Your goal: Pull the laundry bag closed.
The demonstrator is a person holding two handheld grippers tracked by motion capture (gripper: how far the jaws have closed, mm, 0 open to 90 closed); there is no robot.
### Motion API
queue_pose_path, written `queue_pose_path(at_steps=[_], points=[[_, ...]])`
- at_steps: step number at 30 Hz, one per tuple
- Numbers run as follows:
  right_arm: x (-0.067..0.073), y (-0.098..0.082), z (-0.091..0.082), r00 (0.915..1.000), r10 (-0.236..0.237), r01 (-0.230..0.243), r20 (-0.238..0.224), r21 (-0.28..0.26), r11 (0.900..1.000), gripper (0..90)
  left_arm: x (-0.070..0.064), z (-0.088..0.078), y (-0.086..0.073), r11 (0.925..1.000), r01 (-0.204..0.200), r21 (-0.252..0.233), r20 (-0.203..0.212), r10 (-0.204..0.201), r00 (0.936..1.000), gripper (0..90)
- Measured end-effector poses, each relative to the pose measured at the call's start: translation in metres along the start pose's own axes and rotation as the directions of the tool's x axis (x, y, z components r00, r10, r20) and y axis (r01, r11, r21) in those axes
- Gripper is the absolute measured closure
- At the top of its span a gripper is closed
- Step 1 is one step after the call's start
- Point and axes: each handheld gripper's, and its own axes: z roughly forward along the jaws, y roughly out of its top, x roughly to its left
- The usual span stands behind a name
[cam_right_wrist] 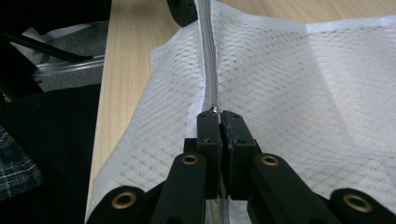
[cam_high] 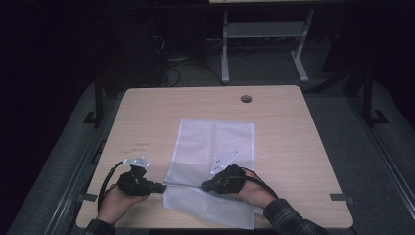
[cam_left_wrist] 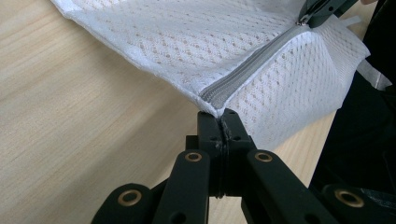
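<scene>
I have a white mesh bag (cam_high: 210, 147) spread on the wooden table (cam_high: 293, 127), lying a little near of the middle, with its near part folded up along the grey zipper (cam_left_wrist: 243, 77) and its near edge close to the table's near edge.

My left gripper (cam_high: 159, 187) sits at the near left of the bag. Its jaws are pressed together on the bag's left corner, right where the zipper ends; in the left gripper view (cam_left_wrist: 219, 123) the fabric and the zipper's end vanish into the seam between the two black pads. From there the zipper runs away to the right toward my other gripper, whose tip bites it at the far end of that view.

My right gripper (cam_high: 205, 186) is just to the right of the left one, on the same fold. Its jaws are also clamped tight, pinching a small metal piece on the zipper line (cam_right_wrist: 216, 110), most likely the pull, though it is too small to be sure. In the right gripper view (cam_right_wrist: 219, 116) the zipper runs straight on beyond the jaws to the left gripper at the top.

The mesh between the two grippers is lifted slightly off the table along the zipper.
</scene>
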Motion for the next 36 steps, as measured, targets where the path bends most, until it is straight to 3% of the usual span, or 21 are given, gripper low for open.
queue_pose_path(at_steps=[36], points=[[0.0,-0.014,-0.019,0.9995,0.02,-0.02,0.025,0.012,1.0,86.4,0.005,-0.004,-0.003,0.9994,0.034,-0.007,-0.024,-0.034,0.9991,89.1]])
